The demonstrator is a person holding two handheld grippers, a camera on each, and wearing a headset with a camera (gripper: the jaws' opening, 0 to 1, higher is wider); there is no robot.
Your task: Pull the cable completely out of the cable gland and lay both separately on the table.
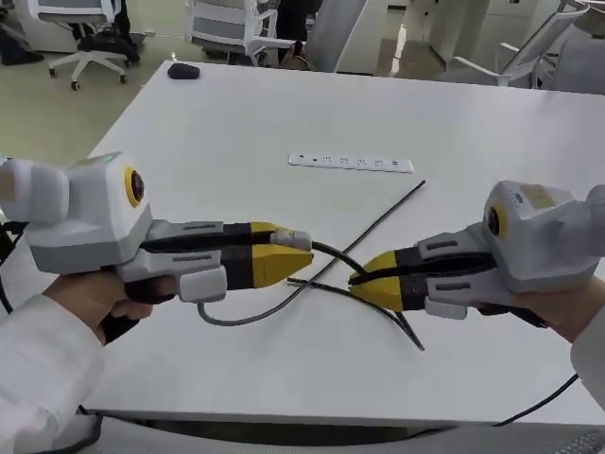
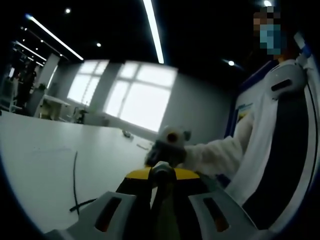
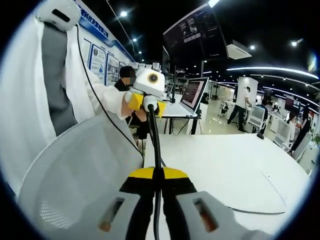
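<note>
Left gripper (image 1: 301, 252) jaws clamp the gland (image 1: 291, 238). Right gripper (image 1: 355, 279) jaws pinch the cable (image 1: 333, 252) — it runs from gland to right jaws, just above the table (image 1: 284, 113).

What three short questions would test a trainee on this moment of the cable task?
1. True or false: the cable is already free of the cable gland.
2. What does the right gripper grip? A the cable; B the power strip; C nothing.
3. Fill in: the cable gland sits in the jaws of the ___ gripper.

Key: 1 false, the cable runs into the gland; 2 A; 3 left gripper.
</note>
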